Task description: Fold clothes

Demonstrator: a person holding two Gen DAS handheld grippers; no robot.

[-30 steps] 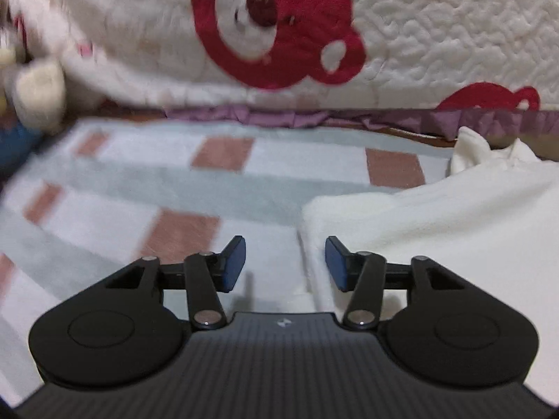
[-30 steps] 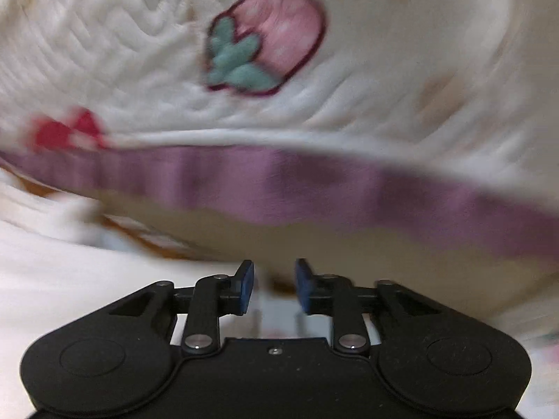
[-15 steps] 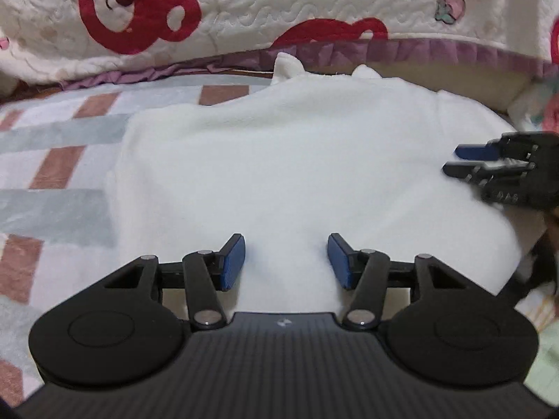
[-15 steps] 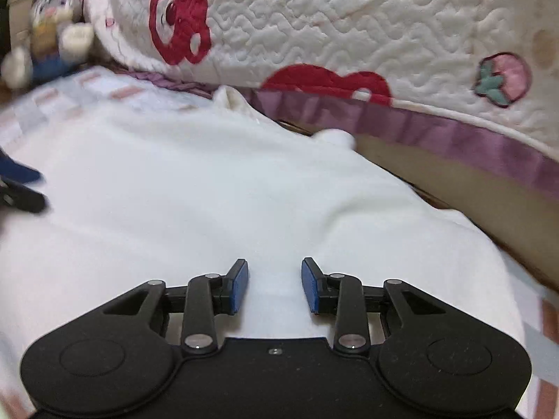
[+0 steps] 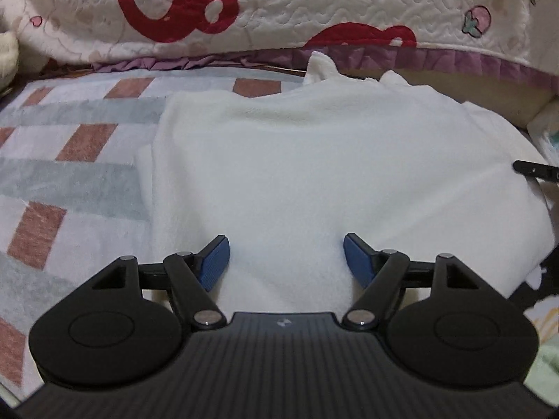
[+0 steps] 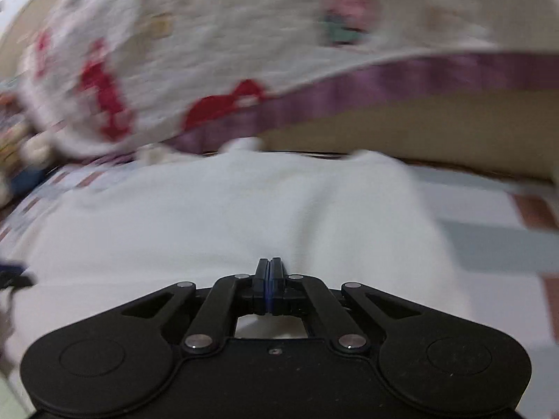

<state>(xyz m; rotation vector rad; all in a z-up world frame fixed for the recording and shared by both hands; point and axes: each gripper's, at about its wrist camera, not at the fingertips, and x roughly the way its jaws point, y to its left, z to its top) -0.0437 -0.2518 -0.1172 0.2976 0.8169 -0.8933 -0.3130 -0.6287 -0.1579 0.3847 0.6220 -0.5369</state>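
A white fleece garment lies spread on a checked blanket; two small white points stick up at its far edge. My left gripper is open, its blue pads low over the garment's near edge, with cloth between them. My right gripper has its jaws pressed together at the garment's near edge; I cannot see cloth between the pads. The right wrist view is blurred. The right gripper's tip shows at the far right of the left wrist view.
A quilted white bedcover with red bears and a purple trim hangs behind the garment. A plush toy sits at the far left. The checked blanket also shows to the right in the right wrist view.
My right gripper has closed and swung toward the garment's right side. My left gripper has opened wider and settled lower over the near edge.
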